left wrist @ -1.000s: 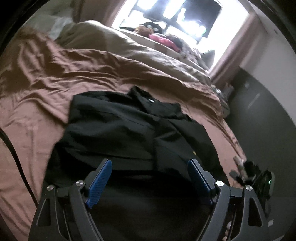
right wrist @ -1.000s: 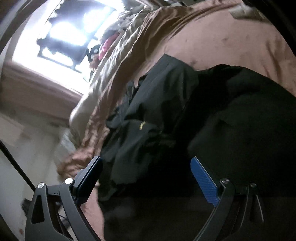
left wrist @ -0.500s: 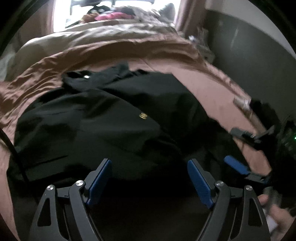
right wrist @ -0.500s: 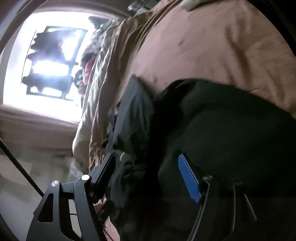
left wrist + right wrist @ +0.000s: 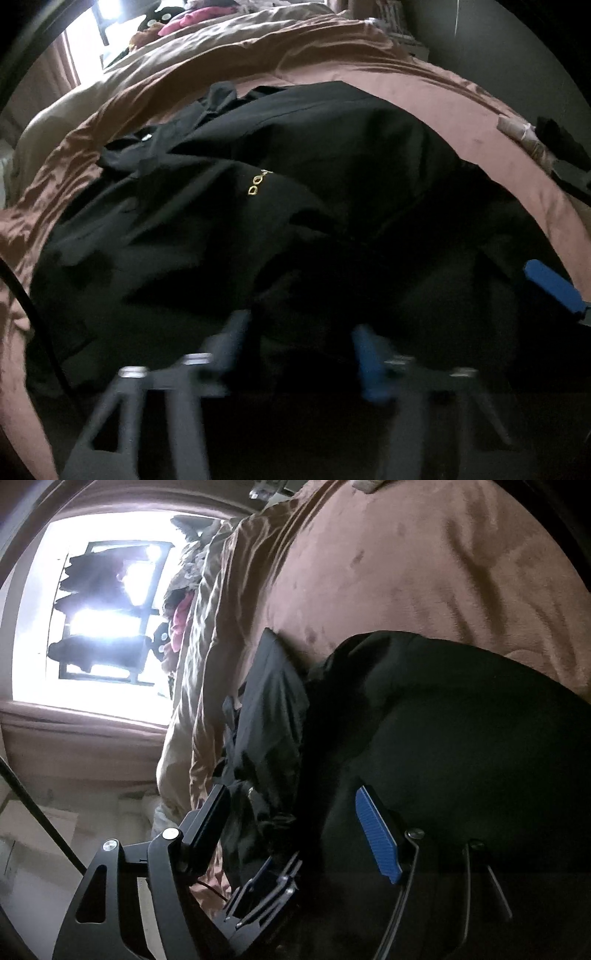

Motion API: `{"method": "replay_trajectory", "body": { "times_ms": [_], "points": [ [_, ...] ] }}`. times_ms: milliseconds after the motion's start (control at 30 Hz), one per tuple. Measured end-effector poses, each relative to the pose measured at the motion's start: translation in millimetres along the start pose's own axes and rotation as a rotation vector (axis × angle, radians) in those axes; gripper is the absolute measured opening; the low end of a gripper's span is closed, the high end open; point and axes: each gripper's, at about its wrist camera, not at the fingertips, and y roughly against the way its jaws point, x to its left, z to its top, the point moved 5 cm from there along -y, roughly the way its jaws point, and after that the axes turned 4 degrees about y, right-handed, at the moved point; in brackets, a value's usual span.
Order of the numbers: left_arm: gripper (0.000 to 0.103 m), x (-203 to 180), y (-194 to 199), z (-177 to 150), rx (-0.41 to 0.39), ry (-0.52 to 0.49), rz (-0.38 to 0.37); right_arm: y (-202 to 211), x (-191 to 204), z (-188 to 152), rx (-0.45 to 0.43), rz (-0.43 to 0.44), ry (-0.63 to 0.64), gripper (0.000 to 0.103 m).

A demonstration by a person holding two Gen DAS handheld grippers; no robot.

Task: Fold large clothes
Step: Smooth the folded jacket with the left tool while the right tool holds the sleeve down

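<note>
A large black garment (image 5: 295, 206) with a small gold emblem (image 5: 258, 182) lies spread and rumpled on a brown bed (image 5: 509, 155). My left gripper (image 5: 299, 354) hovers low over its near hem, blurred by motion, with jaws partly apart and nothing visibly between them. My right gripper shows at the right edge of the left wrist view as one blue pad (image 5: 550, 286). In the right wrist view the right gripper (image 5: 295, 819) is open over the bunched black cloth (image 5: 443, 738), and the left gripper (image 5: 266, 893) appears below it.
A brown and beige duvet (image 5: 207, 55) is piled at the far side of the bed, with pink and dark items (image 5: 192, 22) near a bright window (image 5: 103, 620). Small objects (image 5: 524, 133) lie at the bed's right edge. A cable (image 5: 40, 325) runs at left.
My left gripper's jaws have narrowed and it has moved down and closer over the garment's hem. My right gripper has also narrowed somewhat and come nearer the left one.
</note>
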Motion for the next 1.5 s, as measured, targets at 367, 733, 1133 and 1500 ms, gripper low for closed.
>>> {"method": "replay_trajectory", "body": {
  "times_ms": [367, 733, 1133, 1500],
  "points": [
    [0.034, 91.4, 86.2, 29.3, -0.140, 0.113, -0.012, -18.7, 10.6, -5.2, 0.035, 0.024, 0.046, 0.069],
    [0.043, 229.6, 89.4, 2.1, -0.125, 0.332, 0.160, -33.5, 16.8, -7.5, 0.068, 0.007, 0.102, 0.069],
    [0.050, 262.4, 72.4, -30.0, -0.100, 0.413, 0.159, -46.7, 17.7, -10.8, 0.095, -0.007, 0.125, 0.069],
    [0.050, 267.8, 16.3, -52.2, 0.021, 0.428, 0.311, -45.9, 15.3, -2.6, 0.104, -0.011, 0.112, 0.069]
  ]
}}
